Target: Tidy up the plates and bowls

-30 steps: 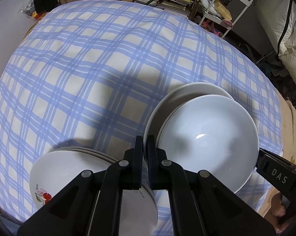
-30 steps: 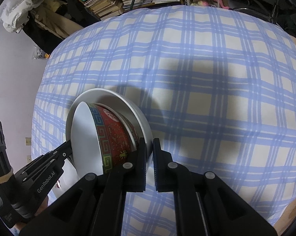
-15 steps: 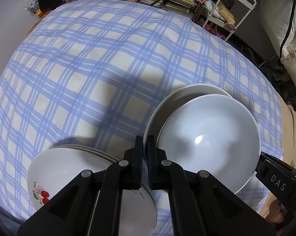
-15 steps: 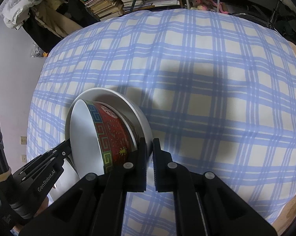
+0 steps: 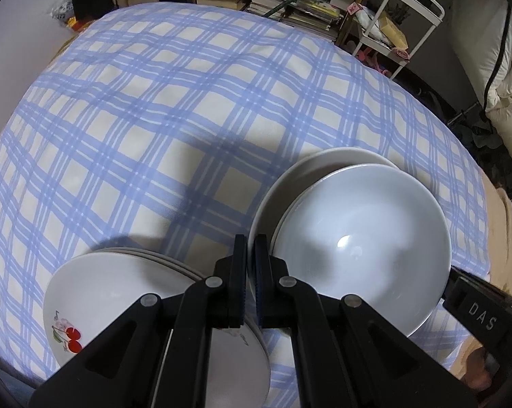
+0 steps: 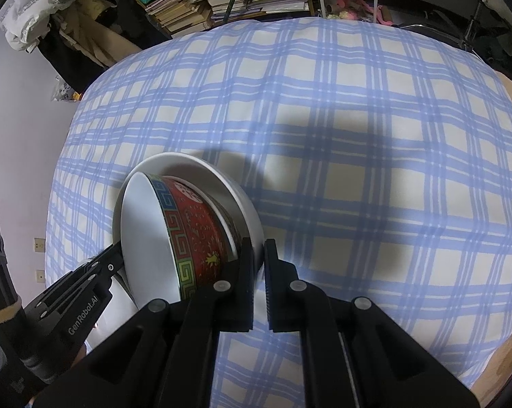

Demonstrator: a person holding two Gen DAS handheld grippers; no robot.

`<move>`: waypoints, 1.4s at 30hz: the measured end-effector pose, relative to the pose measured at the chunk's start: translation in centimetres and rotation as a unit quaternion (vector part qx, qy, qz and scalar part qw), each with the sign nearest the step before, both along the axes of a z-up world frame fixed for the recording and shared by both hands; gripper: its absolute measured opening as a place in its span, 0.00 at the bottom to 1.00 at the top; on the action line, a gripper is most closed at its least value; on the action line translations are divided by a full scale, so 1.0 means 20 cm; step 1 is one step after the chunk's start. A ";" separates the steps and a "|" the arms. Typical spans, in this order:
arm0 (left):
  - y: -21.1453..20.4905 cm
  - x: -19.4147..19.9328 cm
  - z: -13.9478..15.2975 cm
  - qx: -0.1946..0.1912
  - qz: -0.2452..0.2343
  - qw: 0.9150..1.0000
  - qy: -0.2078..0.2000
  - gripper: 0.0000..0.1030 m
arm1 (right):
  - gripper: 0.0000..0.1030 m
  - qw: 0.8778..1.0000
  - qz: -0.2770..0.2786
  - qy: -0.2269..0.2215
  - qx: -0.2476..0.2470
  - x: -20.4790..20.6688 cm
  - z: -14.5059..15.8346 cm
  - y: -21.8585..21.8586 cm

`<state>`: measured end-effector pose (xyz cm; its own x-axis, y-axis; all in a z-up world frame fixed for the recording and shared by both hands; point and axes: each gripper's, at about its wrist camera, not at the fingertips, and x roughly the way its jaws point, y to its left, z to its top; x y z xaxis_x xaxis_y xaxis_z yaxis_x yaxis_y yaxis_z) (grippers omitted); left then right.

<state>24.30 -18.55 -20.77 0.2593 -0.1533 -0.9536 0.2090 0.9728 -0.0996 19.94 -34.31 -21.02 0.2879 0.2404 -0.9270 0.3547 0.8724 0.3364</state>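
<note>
White china sits in two groups near the front edge of the checked table [image 5: 194,108]. By the front left corner is a stack of plates [image 5: 126,292], the top one printed with cherries. Toward the front right stands the bowl [image 5: 361,248], pale inside and red-patterned outside, nested on at least one more dish; only a wide white rim [image 6: 221,176] shows around it. Plates and bowls are just beside each other, not clearly touching.

Both grippers point steeply down at the front of the table, and the bowl stack lies between them. The left gripper [image 5: 250,265] is fully closed and holds nothing; its tips hang in the gap between the plates and the bowl, with the bowl's near rim just to its right. The right gripper [image 6: 258,265] is also closed and empty, though a thin slit shows between its pads; the bowl's red wall lies just to its left, close against the left finger, and I cannot tell whether they touch.

Neither hand is clearly nearer: each has the bowl right at its inner side. Round dishes have no long axis, so the grip depends on the rim. I judge that either gripper would have to open and straddle the rim edge before anything can be lifted.
</note>
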 end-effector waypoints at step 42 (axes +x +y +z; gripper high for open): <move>0.27 -0.14 0.50 0.011 -0.011 0.999 -0.029 0.02 | 0.09 0.999 0.013 -0.041 -0.026 -0.18 0.47 0.25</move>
